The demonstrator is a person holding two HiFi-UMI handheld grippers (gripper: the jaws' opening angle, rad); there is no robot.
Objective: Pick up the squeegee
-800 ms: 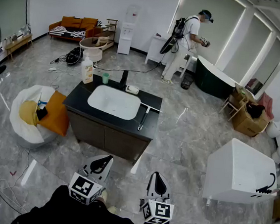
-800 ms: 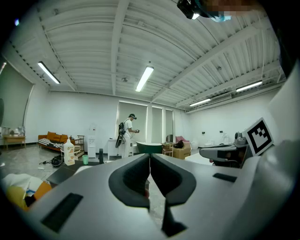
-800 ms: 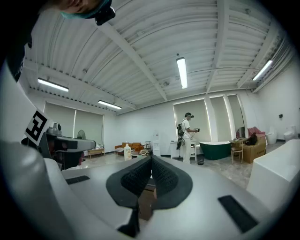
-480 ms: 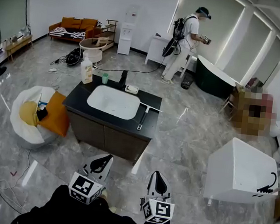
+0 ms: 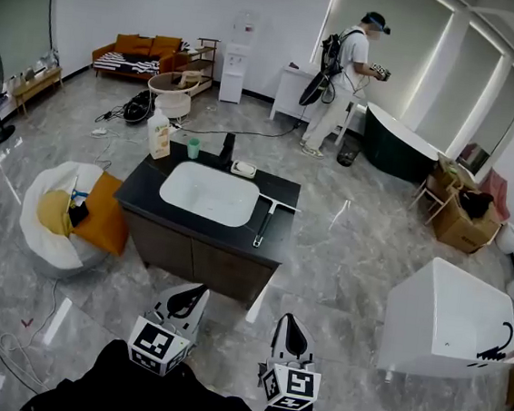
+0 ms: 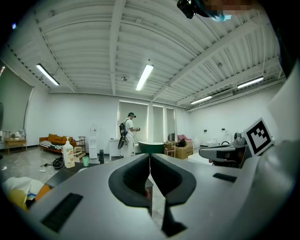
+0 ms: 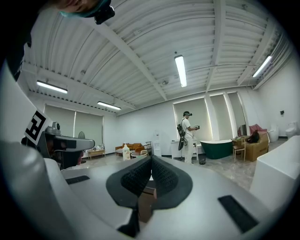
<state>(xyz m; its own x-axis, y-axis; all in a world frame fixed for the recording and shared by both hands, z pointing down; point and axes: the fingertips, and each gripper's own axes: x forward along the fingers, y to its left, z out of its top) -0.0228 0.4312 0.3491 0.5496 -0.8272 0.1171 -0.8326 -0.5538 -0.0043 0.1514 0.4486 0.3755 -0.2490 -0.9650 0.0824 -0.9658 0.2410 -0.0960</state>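
vanity (image 5: pixel 140 192) has shifted slightly in view; squeegee (image 5: pixel 265 221) lies on it.

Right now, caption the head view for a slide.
Left gripper and right gripper, both shut, hang short of the vanity; the squeegee lies beside its basin.

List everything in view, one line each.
black-handled squeegee: one, black with a pale blade, on the vanity top right of the basin
dark-topped vanity cabinet: one, black, room centre
white oval basin: one, white, in the vanity top
cream soap bottle: one, cream, vanity's far left corner
green cup: one, green, beside the bottle
orange sofa: one, far wall
white beanbag: one, left of vanity
white bathtub: one, right
dark green bathtub: one, by windows
person in white: one, beside green bathtub
left hand-held gripper: one, grey, shut, empty
right hand-held gripper: one, grey, shut, empty
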